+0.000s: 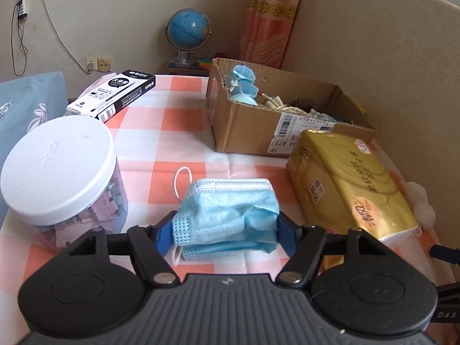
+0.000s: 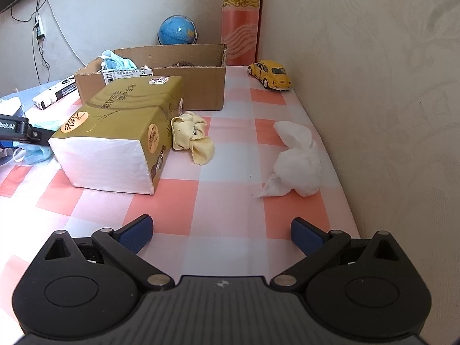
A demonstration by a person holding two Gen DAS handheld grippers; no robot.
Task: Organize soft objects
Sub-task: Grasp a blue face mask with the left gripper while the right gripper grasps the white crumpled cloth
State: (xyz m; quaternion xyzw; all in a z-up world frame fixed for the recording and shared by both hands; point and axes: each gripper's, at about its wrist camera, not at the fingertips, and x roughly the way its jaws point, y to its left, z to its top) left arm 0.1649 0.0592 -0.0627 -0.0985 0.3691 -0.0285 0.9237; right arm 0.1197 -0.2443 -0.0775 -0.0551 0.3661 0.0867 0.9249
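Blue face mask pinched between left gripper fingers; right gripper fingers spread, empty. Loose folds could slip out during lift toward cardboard box.

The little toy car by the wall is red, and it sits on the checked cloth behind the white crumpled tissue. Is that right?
Not quite. The toy car is yellow, not red, as the right wrist view shows. The rest holds: it sits on the checked cloth by the wall, behind the white crumpled tissue.
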